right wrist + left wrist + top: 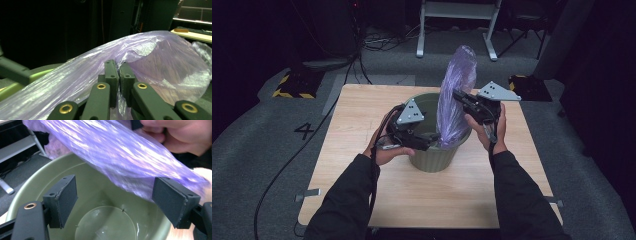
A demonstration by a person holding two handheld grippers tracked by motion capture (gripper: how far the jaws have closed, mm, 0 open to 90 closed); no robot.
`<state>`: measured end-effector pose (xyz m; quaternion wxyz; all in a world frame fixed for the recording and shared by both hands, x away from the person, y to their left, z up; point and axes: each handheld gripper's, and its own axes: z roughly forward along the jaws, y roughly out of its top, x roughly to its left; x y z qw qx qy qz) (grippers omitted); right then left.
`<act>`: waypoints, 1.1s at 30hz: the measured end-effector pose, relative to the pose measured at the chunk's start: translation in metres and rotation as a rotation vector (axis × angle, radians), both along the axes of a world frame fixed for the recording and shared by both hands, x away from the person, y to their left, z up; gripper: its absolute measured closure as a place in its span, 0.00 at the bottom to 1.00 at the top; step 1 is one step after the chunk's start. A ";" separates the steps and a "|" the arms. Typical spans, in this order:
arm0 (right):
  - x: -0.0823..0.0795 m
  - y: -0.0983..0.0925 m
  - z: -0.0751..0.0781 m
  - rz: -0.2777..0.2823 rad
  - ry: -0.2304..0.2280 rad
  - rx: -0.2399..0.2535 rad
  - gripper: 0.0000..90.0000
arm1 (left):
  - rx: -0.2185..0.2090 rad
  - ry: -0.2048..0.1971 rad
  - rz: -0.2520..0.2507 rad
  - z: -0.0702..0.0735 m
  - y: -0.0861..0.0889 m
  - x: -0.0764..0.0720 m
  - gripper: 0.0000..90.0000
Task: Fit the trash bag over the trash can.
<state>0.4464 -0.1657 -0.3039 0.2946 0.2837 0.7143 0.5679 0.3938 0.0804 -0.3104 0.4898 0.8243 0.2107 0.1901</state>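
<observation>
A green plastic bin (432,160) stands in the middle of the wooden table (362,190). A translucent purple plastic bag (457,90) rises from it, its lower end inside the bin. My right gripper (460,97) is shut on the bag's film, which is pinched between its pads (118,75); the bag (160,62) billows beyond them. My left gripper (432,141) hangs over the bin's near rim, open, its pads (67,195) apart above the empty bin bottom (107,225). The bag (120,152) stretches across just beyond them, not touching.
The table's near half and left side are bare wood. Beyond the table, on grey carpet, lie cables (377,45), a white frame's legs (457,25) and yellow-black striped blocks (292,85). A black cable (287,165) trails off the table's left.
</observation>
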 end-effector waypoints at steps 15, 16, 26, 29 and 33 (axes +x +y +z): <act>-0.020 0.025 -0.002 0.085 -0.046 -0.072 0.96 | 0.071 -0.020 0.012 0.007 -0.016 0.009 0.47; -0.021 0.026 -0.002 0.087 -0.047 -0.074 0.96 | 0.082 -0.031 0.025 0.008 -0.017 0.009 0.51; -0.019 0.022 -0.001 0.114 -0.048 -0.046 0.93 | 0.161 -0.095 0.106 0.004 -0.009 0.023 1.00; -0.018 0.020 -0.001 0.142 -0.051 -0.048 0.91 | 0.195 -0.113 0.132 0.000 -0.008 0.026 1.00; -0.018 0.017 -0.004 0.198 -0.031 -0.035 0.85 | 0.230 -0.143 0.146 -0.006 -0.008 0.027 1.00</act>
